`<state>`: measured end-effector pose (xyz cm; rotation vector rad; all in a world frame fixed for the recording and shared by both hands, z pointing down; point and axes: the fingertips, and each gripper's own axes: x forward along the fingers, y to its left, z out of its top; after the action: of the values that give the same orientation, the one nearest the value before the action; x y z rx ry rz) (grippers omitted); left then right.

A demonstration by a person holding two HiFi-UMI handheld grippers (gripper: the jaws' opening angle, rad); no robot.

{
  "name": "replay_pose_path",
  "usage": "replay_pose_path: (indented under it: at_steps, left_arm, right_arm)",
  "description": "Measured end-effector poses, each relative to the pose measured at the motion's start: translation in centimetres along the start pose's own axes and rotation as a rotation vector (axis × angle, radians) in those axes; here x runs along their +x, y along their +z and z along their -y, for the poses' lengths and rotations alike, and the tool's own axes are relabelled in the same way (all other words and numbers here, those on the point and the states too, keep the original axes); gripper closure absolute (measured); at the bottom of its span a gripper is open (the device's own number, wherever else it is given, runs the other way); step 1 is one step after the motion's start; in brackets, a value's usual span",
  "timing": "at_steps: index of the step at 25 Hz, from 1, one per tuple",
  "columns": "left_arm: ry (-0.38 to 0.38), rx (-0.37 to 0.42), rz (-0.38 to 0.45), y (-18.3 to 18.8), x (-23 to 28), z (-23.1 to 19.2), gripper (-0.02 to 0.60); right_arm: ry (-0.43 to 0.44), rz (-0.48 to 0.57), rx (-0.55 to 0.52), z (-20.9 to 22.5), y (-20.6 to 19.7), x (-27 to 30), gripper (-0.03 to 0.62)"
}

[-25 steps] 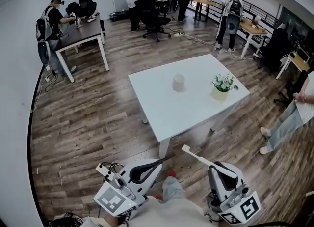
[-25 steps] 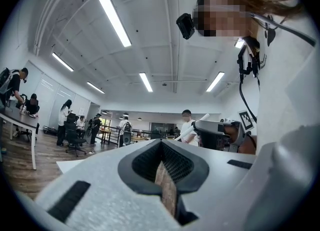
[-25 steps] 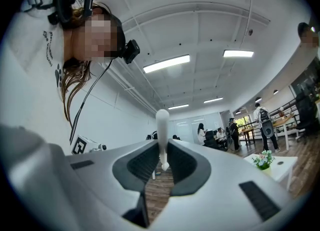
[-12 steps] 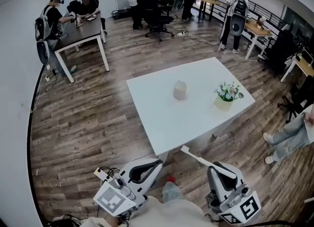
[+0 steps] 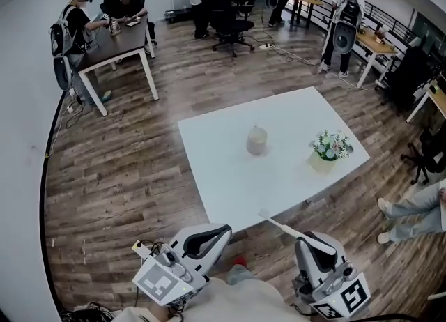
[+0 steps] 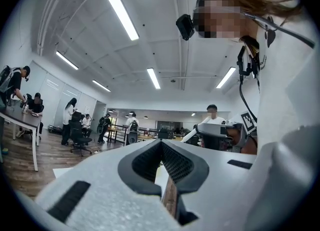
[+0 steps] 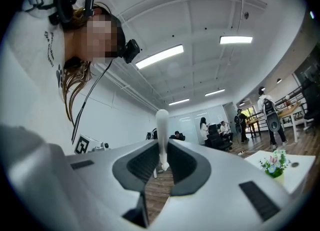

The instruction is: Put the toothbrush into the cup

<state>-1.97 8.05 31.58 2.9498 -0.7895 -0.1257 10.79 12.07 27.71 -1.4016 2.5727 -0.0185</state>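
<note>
On table [image 5: 223,167]: cup [image 5: 256,141] upright, contents unclear; pot [image 5: 322,162] w/ flowers [image 5: 332,144]. R gripper [image 7: 162,144] clamps toothbrush [image 5: 282,226]; L gripper [image 6: 161,143] jaws together.

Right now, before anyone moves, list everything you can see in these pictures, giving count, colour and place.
rectangular table: one, white, centre of the room.
cylindrical cup: one, pale cream, mid-table.
potted flowering plant: one, green and white, table's right side.
long desk: one, dark, far left.
people: several, far end and right edge.
slim plastic toothbrush: one, white, in the right tool.
left tool: white, bottom left, shut, empty.
right tool: white, bottom right, shut on the toothbrush.
</note>
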Motion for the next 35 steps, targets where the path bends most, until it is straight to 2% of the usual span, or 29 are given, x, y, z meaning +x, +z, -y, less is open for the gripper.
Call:
replay_pose_path:
  at_steps: [8,21,35]
  left_arm:
    - [0.021,0.001,-0.009,-0.3,4.5,-2.2,0.574]
    - [0.046,-0.001,-0.033,-0.9,6.9,-4.7,0.574]
    - [-0.019,-0.024,-0.031,-0.6,9.6,-10.8,0.574]
  right_arm:
    - [0.026,-0.012,0.019,4.8,-0.6,2.2,0.536]
    - [0.049,-0.022,0.046,7.8,-1.8,5.0,0.536]
    - [-0.006,-0.029,0.028,10.1,-2.3,10.9,0.536]
